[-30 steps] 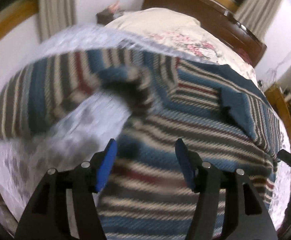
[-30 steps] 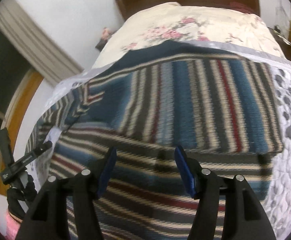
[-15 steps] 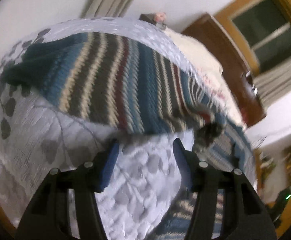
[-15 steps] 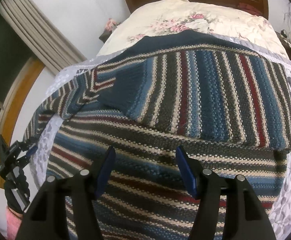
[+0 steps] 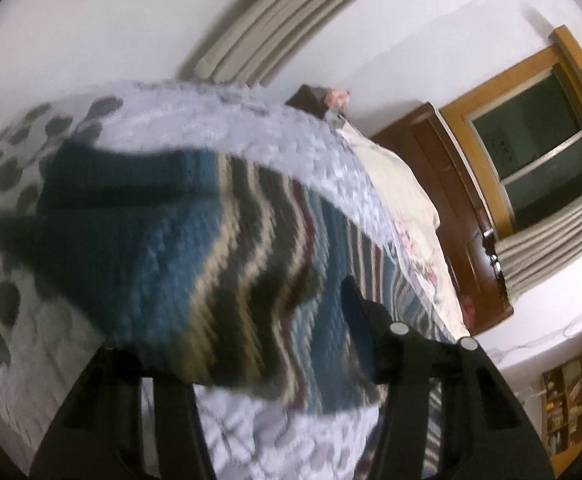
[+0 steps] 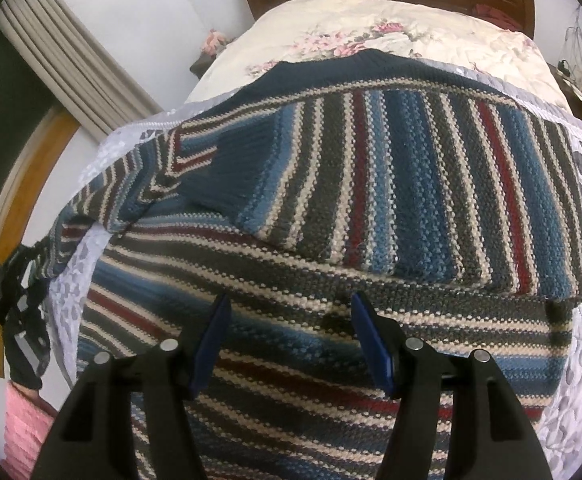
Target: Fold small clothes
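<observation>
Striped knit sweater (image 6: 371, 208) in blue, grey, cream and dark red, one sleeve folded across its body, right gripper (image 6: 291, 340) fingers spread above it, left gripper (image 5: 227, 344) perhaps clamped on the blurred other sleeve, grip unclear

Both the left gripper (image 5: 231, 344) and right gripper (image 6: 291, 344) have black angular plastic frames, silver round screw heads, and flat blue finger pads (image 6: 371, 344).

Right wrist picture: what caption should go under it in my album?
Open right gripper hovering over a striped blue, grey, cream and red knitted sweater, one sleeve folded across, on a bed.
</observation>
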The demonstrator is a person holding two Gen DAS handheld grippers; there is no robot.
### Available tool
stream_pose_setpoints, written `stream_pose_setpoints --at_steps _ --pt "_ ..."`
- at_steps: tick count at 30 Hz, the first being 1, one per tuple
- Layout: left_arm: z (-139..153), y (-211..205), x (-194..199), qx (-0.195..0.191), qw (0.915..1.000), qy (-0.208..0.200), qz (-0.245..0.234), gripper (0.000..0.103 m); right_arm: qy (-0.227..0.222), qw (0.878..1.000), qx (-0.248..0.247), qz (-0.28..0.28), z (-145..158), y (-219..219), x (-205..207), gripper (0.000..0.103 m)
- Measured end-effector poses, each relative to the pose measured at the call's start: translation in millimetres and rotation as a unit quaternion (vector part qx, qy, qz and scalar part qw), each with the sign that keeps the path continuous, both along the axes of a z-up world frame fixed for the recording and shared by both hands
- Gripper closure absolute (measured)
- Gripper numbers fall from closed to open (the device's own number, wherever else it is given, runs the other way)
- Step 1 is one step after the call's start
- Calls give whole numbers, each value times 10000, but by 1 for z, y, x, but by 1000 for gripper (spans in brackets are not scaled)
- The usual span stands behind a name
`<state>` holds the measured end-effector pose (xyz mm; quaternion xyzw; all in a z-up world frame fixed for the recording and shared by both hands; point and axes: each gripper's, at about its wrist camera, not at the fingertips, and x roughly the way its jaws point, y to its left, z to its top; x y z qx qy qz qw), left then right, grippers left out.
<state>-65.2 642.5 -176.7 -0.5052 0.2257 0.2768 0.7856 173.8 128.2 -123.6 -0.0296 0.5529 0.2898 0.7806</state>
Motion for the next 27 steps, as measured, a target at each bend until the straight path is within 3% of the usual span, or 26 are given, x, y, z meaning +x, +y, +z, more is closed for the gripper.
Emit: stream_pose_setpoints --at_steps 5,11,17,22,27 --pt "10 18 10 64 10000 -23 -4 90 17 10000 -44 -42 -3 -2 3 40" --pt "45 17 24 578 9982 -93 -163 94 -18 9999 -52 -112 0 -9 5 40" --pt "97 -13 57 1130 9911 -432 -556 94 -192 9997 -122 -108 8 -18 4 40" --pt "146 -52 98 1649 9780 -779 -1015 94 -229 9995 -71 -215 12 -33 5 40" --pt "181 -112 155 2083 9580 -961 -1720 94 -275 9990 -34 -349 14 -49 6 40"
